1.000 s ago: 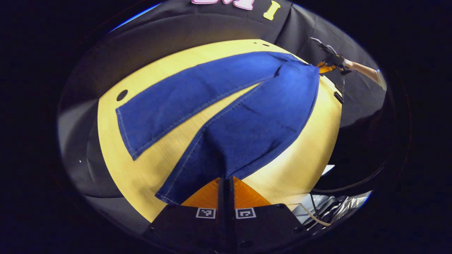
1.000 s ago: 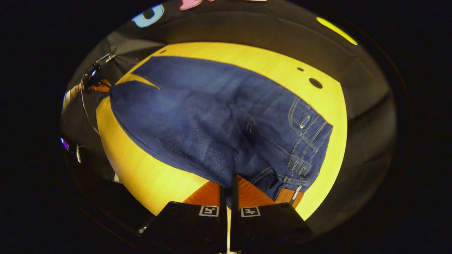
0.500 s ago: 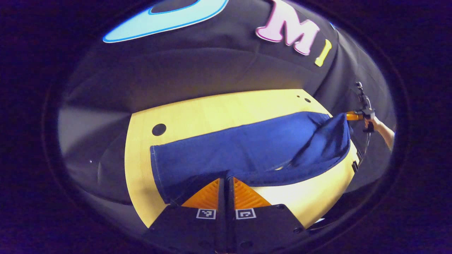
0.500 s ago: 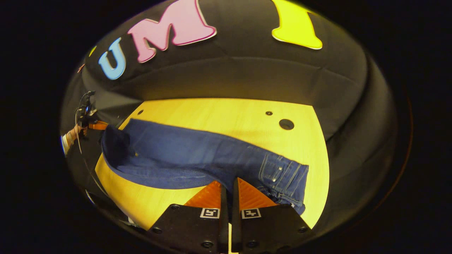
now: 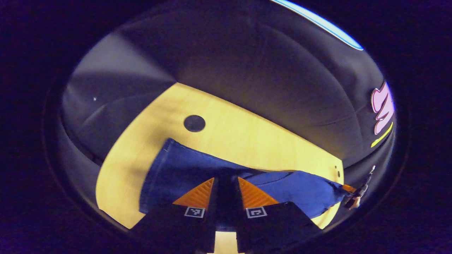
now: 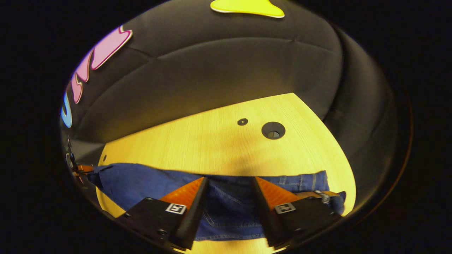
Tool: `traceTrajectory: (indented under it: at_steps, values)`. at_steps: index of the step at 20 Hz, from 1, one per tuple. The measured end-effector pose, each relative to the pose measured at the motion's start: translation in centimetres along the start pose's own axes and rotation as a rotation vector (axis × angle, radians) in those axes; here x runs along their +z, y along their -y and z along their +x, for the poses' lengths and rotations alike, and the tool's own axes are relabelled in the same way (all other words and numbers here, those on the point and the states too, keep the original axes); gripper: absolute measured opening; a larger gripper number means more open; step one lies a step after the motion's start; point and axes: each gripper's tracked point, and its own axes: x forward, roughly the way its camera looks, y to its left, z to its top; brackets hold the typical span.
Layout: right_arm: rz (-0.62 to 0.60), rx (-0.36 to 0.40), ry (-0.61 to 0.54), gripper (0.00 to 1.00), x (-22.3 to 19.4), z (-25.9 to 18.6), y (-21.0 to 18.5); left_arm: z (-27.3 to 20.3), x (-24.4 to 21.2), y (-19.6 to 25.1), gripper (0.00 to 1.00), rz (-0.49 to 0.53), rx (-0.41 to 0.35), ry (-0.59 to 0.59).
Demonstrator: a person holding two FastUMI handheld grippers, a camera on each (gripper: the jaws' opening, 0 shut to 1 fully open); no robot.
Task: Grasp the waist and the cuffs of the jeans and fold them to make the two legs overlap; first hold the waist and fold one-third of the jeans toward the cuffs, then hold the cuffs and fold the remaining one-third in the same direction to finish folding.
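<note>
Two legs of the jeans now lie one over the other, as one long blue strip along the near edge of the tabletop. This is what the first fold asks for, so I judge the lengthwise fold is laid down and the two folds in thirds are not yet made.

At the cuff end, the left tongs are low over the denim with a narrow gap between the orange fingers; the gap looks dark, and I cannot tell if cloth is pinched there or already free.

At the waist end, in the right gripper view, the right tongs stand clearly apart, the seam of the jeans lying loose between them. The waistband with its brown patch sits beside the right finger, near the right corner of the tabletop. Probably the tongs opened to drop the cloth flat, so the waist can be taken again for the fold toward the cuffs.
</note>
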Motion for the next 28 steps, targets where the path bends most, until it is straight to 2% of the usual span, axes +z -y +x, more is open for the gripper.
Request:
traceTrajectory:
  at_steps: [1, 3, 4, 5, 6, 7, 8, 9, 10, 11, 12, 13, 14, 15, 16, 19, 21, 24, 25, 28]
  values:
    - [0.005, 0.001, -0.001, 0.81, 0.0, 0.4, 0.2, -0.6, 1.6, -1.5, 0.30, 0.060, 0.068, 0.025]
    - [-0.015, -0.001, 0.008, 0.76, 0.4, 0.2, 0.2, -2.6, 3.8, -3.4, 0.31, 0.148, 0.140, 0.020]
    - [-0.033, -0.001, 0.031, 0.67, 0.9, 0.0, 0.2, -3.8, 5.1, -3.2, 0.34, 0.175, 0.144, 0.035]
    - [-0.055, -0.002, 0.059, 0.76, 1.3, -0.2, 0.4, -4.8, 6.0, -1.7, 0.42, 0.195, 0.140, 0.068]
    - [-0.071, 0.004, 0.082, 0.77, 1.9, -0.7, 0.3, -5.3, 6.7, -0.7, 0.39, 0.211, 0.119, 0.103]
    - [-0.080, 0.018, 0.105, 0.69, 2.5, -1.6, 0.1, -6.6, 8.0, 0.2, 0.42, 0.229, 0.095, 0.137]
    - [-0.089, 0.029, 0.124, 0.76, 3.1, -2.8, -0.1, -7.8, 8.9, 1.2, 0.43, 0.249, 0.056, 0.177]
    - [-0.103, 0.038, 0.139, 0.90, 3.7, -4.7, -0.4, -9.0, 8.5, 2.5, 0.51, 0.264, 0.001, 0.201]
    - [-0.119, 0.037, 0.157, 0.93, 4.2, -6.1, -0.3, -10.6, 8.4, 4.1, 0.59, 0.286, -0.049, 0.236]
    - [-0.128, 0.035, 0.174, 0.94, 4.6, -7.5, 0.2, -12.0, 8.6, 5.5, 0.75, 0.319, -0.100, 0.284]
    - [-0.122, 0.038, 0.183, 0.96, 4.8, -9.2, 0.3, -13.8, 8.3, 6.8, 0.82, 0.354, -0.136, 0.329]
    - [-0.090, 0.042, 0.183, 0.97, 4.8, -10.6, 0.5, -15.2, 7.8, 7.9, 0.95, 0.388, -0.170, 0.375]
    - [-0.033, 0.031, 0.183, 0.97, 4.8, -11.5, 1.2, -16.7, 7.0, 8.7, 0.99, 0.412, -0.191, 0.397]
    - [0.039, 0.005, 0.163, 0.88, 4.3, -12.3, 2.6, -17.9, 6.2, 9.1, 0.99, 0.424, -0.217, 0.412]
    - [0.122, -0.023, 0.153, 0.98, 3.9, -13.0, 3.9, -19.2, 5.1, 10.1, 0.98, 0.432, -0.251, 0.417]
    - [0.373, -0.129, 0.133, 0.97, 1.8, -14.1, 7.9, -22.9, 1.5, 12.8, 0.98, 0.353, -0.349, 0.447]
    - [0.483, -0.216, 0.099, 0.98, -0.9, -13.4, 10.6, -24.5, -1.1, 13.2, 0.98, 0.326, -0.398, 0.444]
    - [0.638, -0.320, 0.004, 0.98, -5.1, -11.6, 12.3, -25.0, -3.8, 11.6, 0.98, 0.363, -0.386, 0.408]
    - [0.678, -0.334, -0.040, 0.98, -6.7, -11.2, 12.1, -25.1, -4.3, 11.3, 0.98, 0.366, -0.382, 0.392]
    - [0.731, -0.336, -0.081, 0.97, -7.7, -9.0, 12.5, -25.1, -5.2, 9.6, 0.98, 0.355, -0.349, 0.366]
